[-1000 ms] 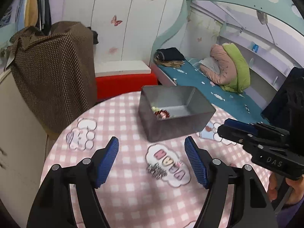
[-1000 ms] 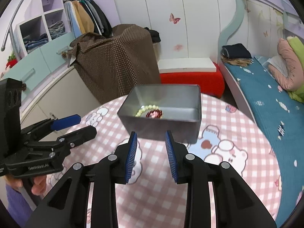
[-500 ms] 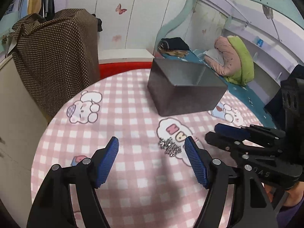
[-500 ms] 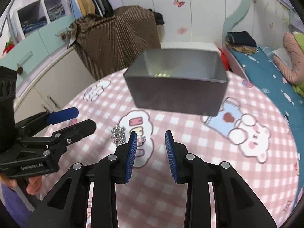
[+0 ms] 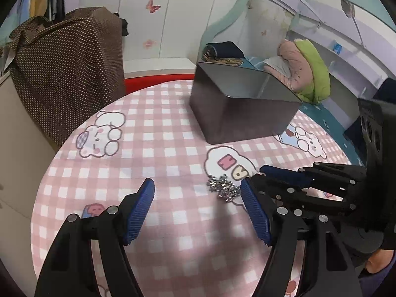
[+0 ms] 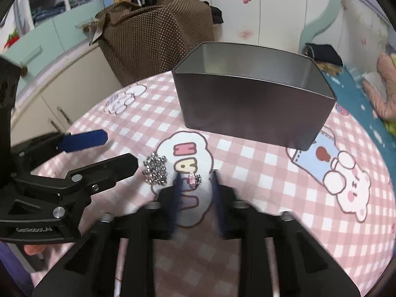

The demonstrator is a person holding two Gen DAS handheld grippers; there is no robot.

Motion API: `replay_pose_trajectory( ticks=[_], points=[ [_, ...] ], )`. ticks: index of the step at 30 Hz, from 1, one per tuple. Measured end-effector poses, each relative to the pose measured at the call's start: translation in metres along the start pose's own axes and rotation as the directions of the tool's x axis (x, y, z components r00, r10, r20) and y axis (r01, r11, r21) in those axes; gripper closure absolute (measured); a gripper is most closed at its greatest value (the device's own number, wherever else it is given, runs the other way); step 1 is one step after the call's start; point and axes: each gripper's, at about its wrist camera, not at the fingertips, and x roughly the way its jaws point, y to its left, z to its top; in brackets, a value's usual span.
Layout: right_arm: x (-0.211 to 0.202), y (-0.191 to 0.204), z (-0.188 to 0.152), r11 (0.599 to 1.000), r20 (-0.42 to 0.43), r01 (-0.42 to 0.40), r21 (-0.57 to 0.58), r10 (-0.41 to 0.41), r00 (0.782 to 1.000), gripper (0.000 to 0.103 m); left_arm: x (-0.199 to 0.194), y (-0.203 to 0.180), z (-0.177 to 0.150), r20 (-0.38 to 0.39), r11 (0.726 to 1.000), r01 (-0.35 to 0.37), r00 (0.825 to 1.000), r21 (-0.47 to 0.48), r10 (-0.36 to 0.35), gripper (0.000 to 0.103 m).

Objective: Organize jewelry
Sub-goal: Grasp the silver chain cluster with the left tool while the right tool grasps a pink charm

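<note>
Left wrist view: the left tool [image 5: 198, 195] hangs low over the pink checked tabletop [image 5: 158, 148], its blue pads spread wide apart. A silver bead bracelet [image 5: 223, 188] lies on the cloth just inside the right-hand pad. The gray metal box [image 5: 243, 113] stands farther back. The right tool [image 5: 262, 173] reaches in from the right side beside the bracelet.

Right wrist view: the right tool [image 6: 195, 185] is blurred, its pads a little apart around a small pink charm [image 6: 194, 181] on the tabletop [image 6: 259, 173]; whether they touch it, I cannot tell. The bracelet [image 6: 155, 168] lies just left, beside the left tool [image 6: 118, 148], whose pads stand apart. The box [image 6: 250, 104] sits behind.
</note>
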Motion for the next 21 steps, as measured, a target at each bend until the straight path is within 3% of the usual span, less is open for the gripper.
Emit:
replay_pose_trajectory(
  ticks=[16, 21],
  points=[
    [-0.025, -0.033, -0.005, 0.998, 0.044, -0.029, 0.057, 0.027, 0.999, 0.093, 0.018, -0.027, 0.002, -0.032, 0.997, -0.033, 0.999, 0.075, 0.035, 0.035],
    [-0.027, -0.038, -0.007, 0.997, 0.046, -0.040, 0.064, 0.037, 0.998, 0.092, 0.026, -0.032, 0.003, -0.054, 0.994, -0.053, 0.997, 0.095, 0.059, 0.053]
  ],
)
